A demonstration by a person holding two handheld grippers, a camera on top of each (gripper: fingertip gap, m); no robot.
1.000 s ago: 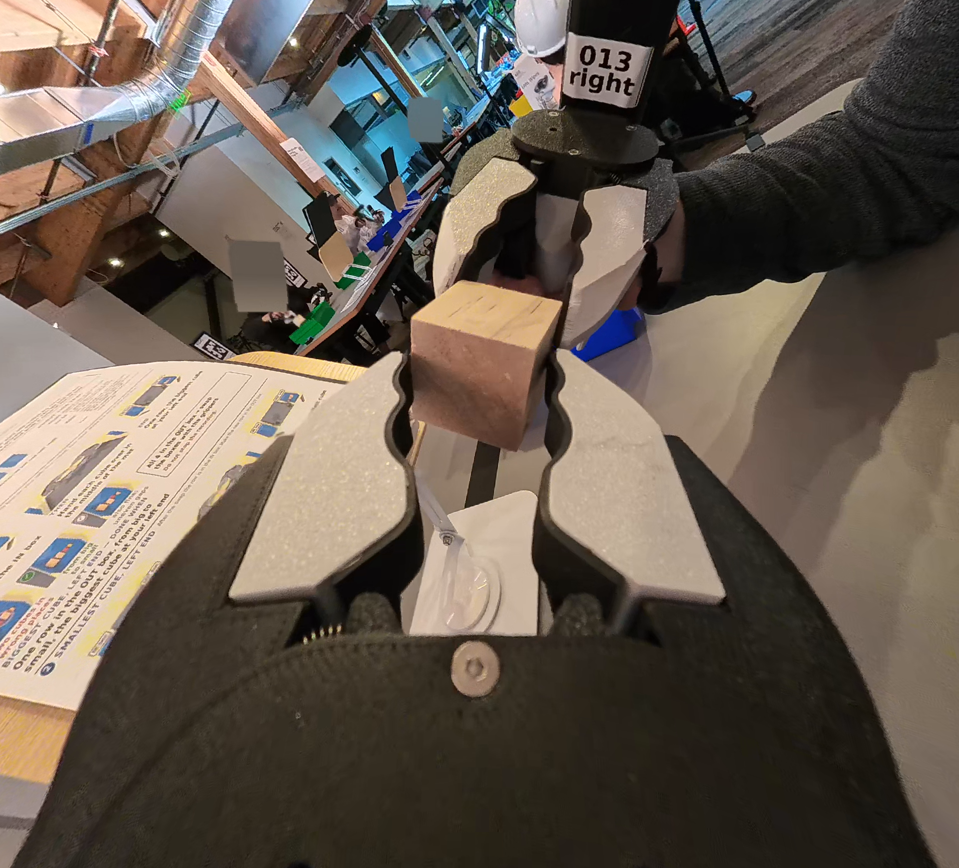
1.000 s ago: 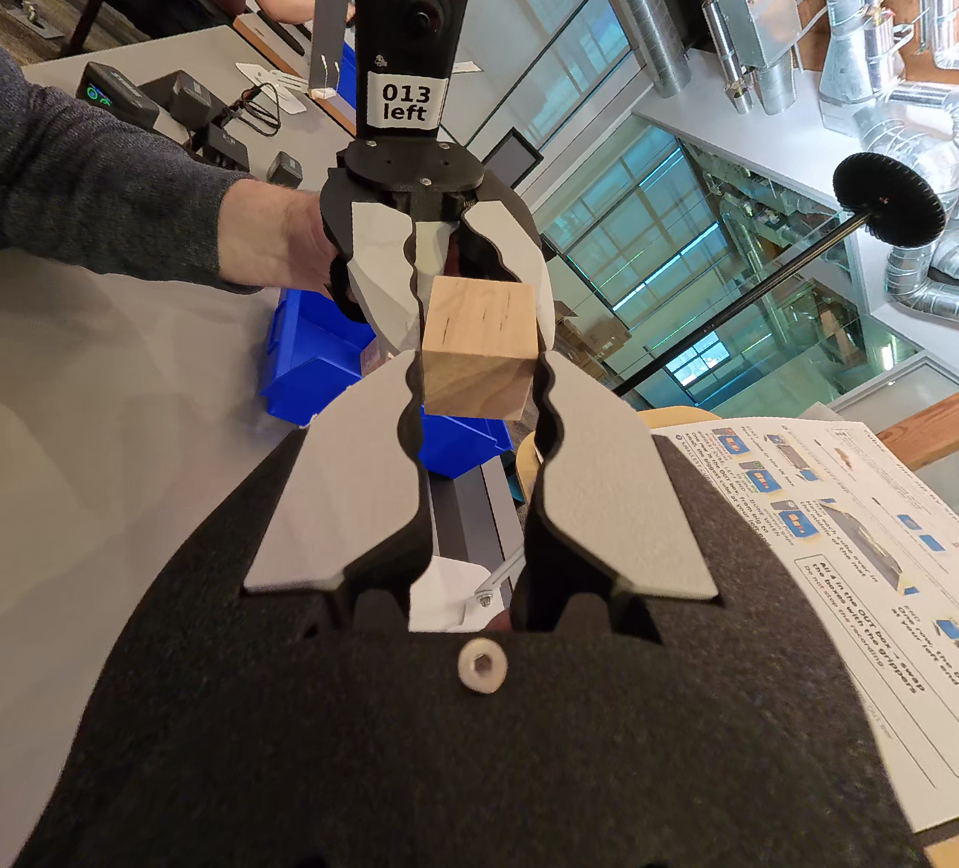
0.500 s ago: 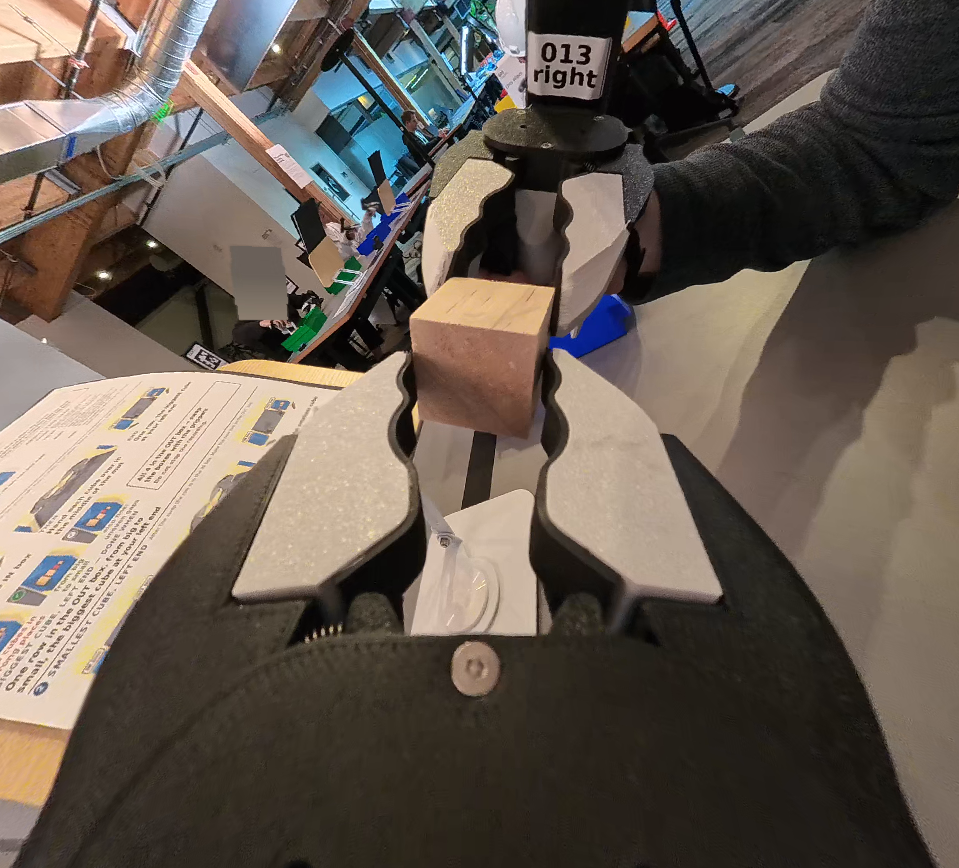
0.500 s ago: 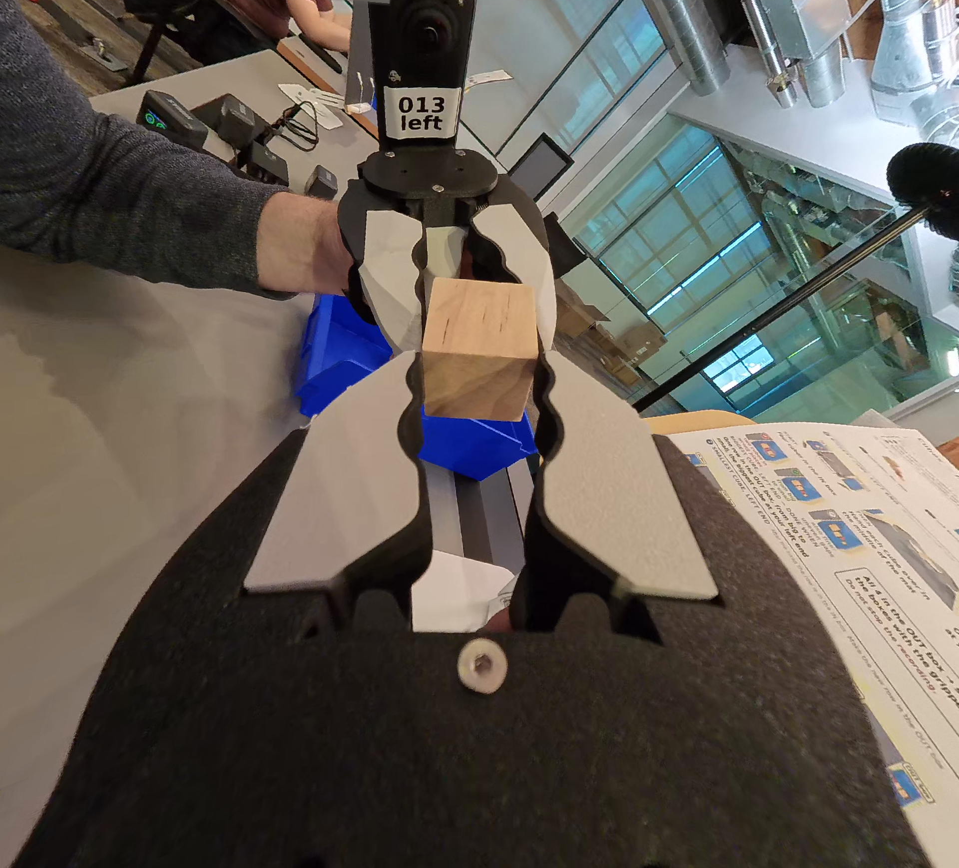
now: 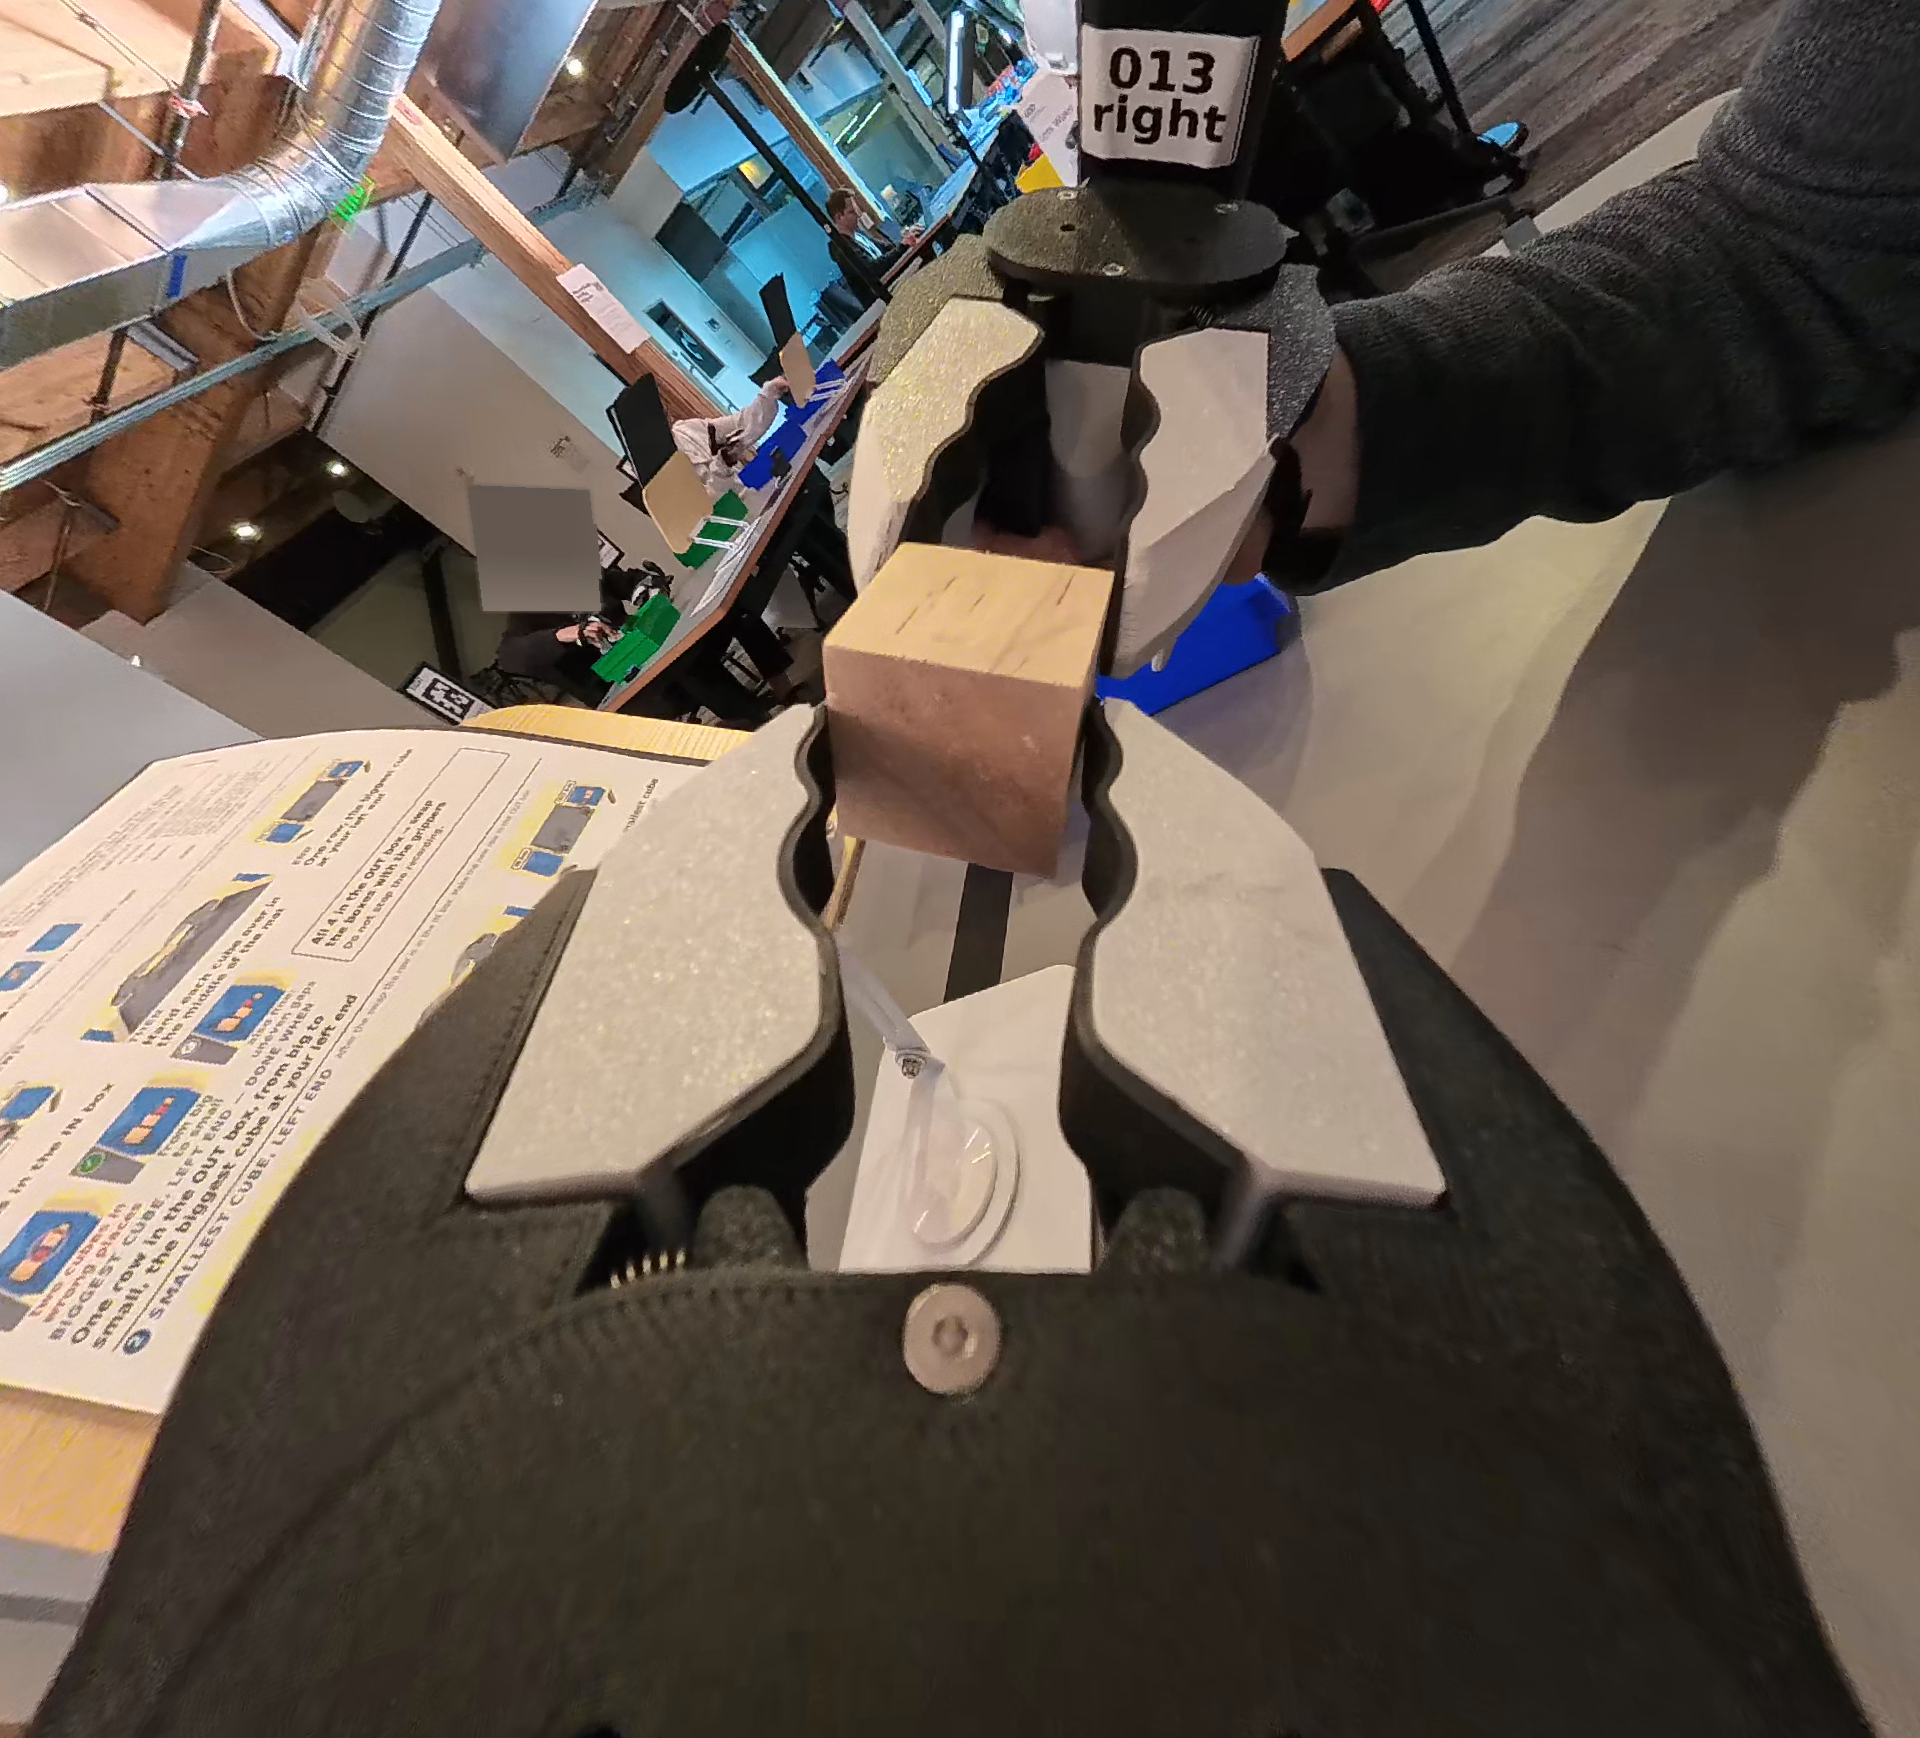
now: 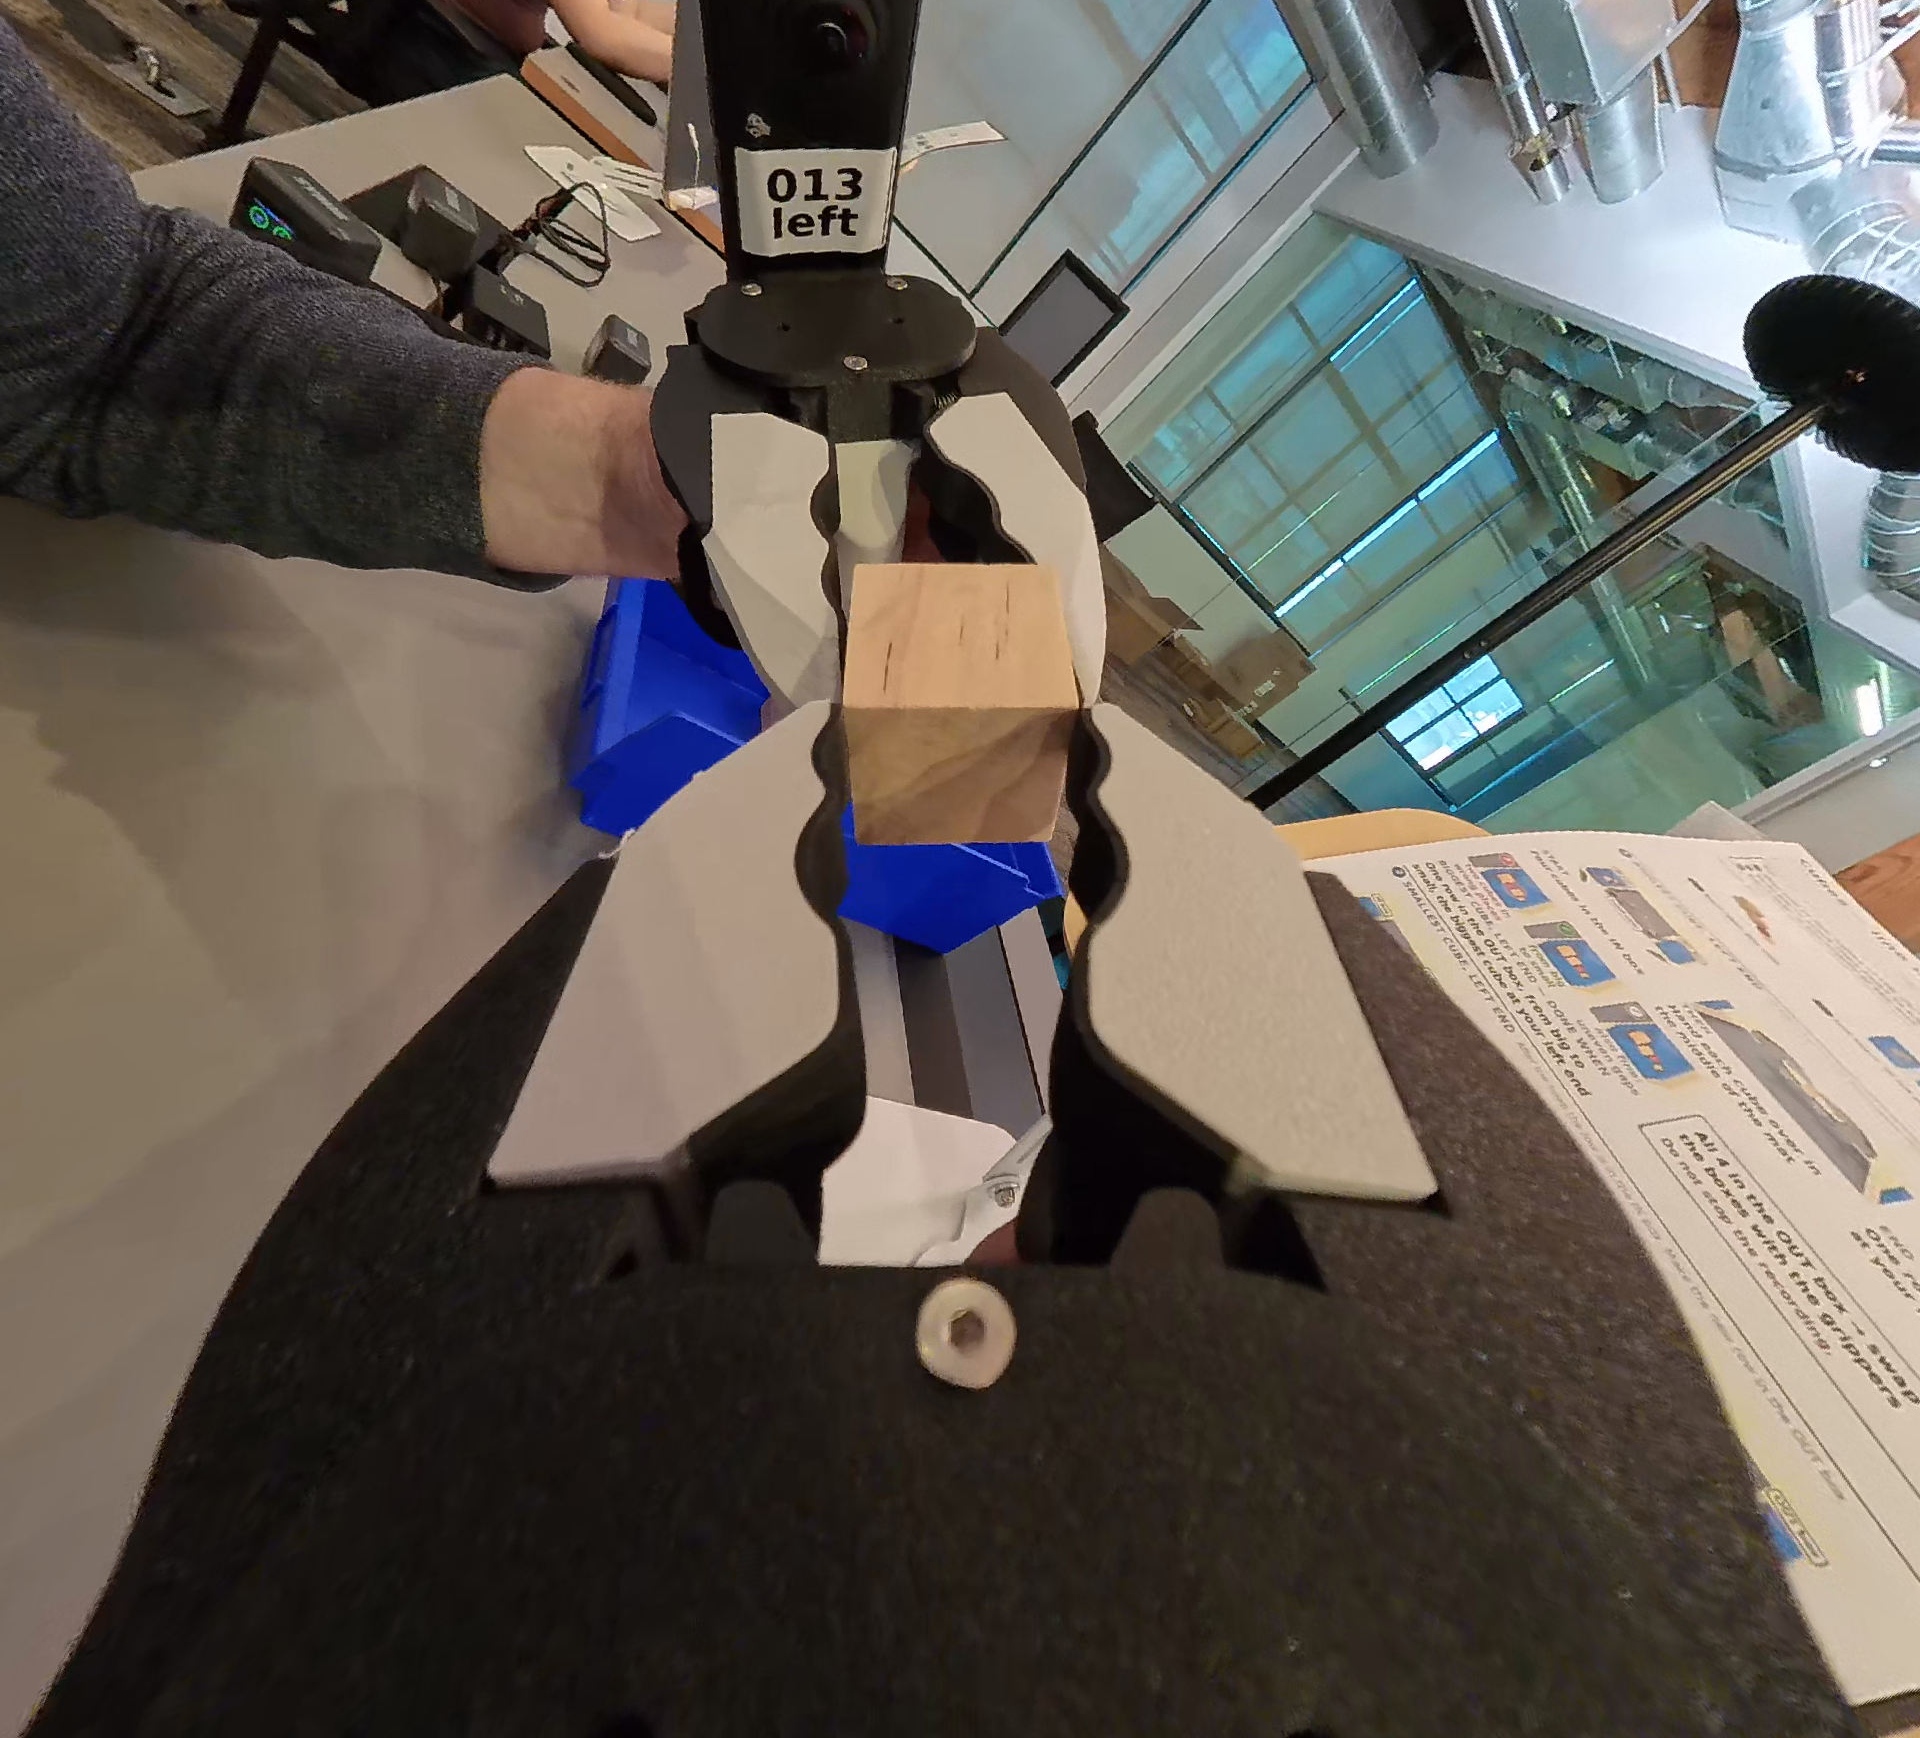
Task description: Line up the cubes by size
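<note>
I'm mid hand-over: one wooden cube hangs in the air between my two grippers, above the table. The left gripper has its fingers clamped on the cube's near sides; the right gripper, facing it head-on, grips the opposite end, fingers pressed to its flanks too. Both wrists are held level, sleeves reaching in from either side. Next, I judge, one gripper must let go so the other can carry the cube to its row.
</note>
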